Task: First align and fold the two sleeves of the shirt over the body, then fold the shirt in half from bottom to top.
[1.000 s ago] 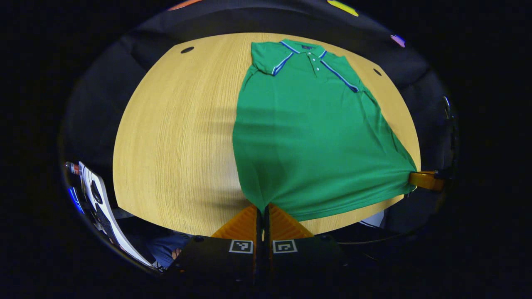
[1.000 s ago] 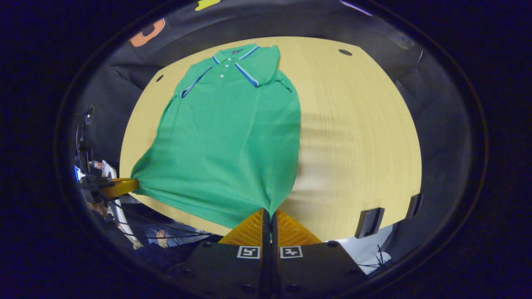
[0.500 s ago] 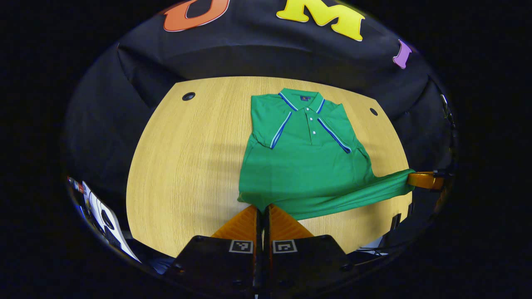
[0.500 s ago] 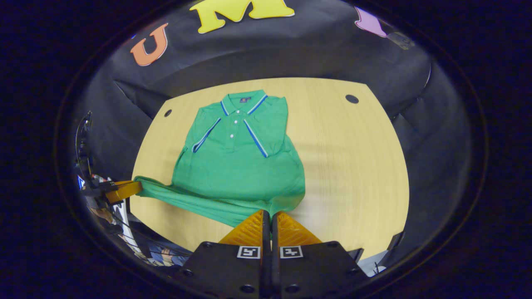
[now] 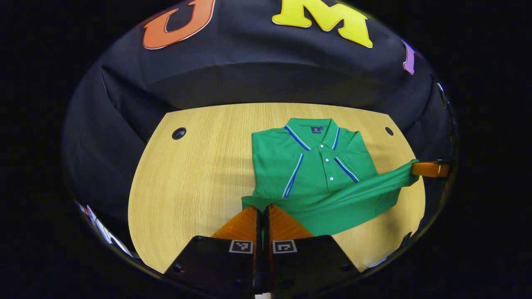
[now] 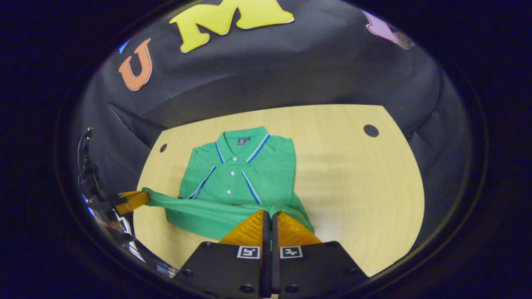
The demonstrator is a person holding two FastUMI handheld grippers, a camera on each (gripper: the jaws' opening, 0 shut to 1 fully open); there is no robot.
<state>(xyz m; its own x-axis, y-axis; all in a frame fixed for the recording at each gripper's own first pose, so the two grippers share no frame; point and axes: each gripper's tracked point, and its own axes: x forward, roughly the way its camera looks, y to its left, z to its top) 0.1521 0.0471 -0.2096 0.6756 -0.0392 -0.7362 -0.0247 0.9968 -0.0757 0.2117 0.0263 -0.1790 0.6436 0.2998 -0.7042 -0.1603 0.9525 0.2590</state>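
Note:
A green polo shirt with blue-striped collar and both sleeves folded over its body lies on the wooden table. My left gripper is shut on one bottom hem corner. My right gripper is shut on the other hem corner. The hem stretches lifted between them, over the shirt's lower body. In the left gripper view the right gripper shows at the right edge holding the cloth; in the right gripper view the left gripper shows at the left edge.
The table has round cable holes near its far corners. The black booth wall stands right behind the far edge. Bare wood lies beside the shirt on both sides.
Both grippers have carried the bottom hem up and forward toward the collar. The visible body has shortened, and the hem now hangs over the shirt's lower half.

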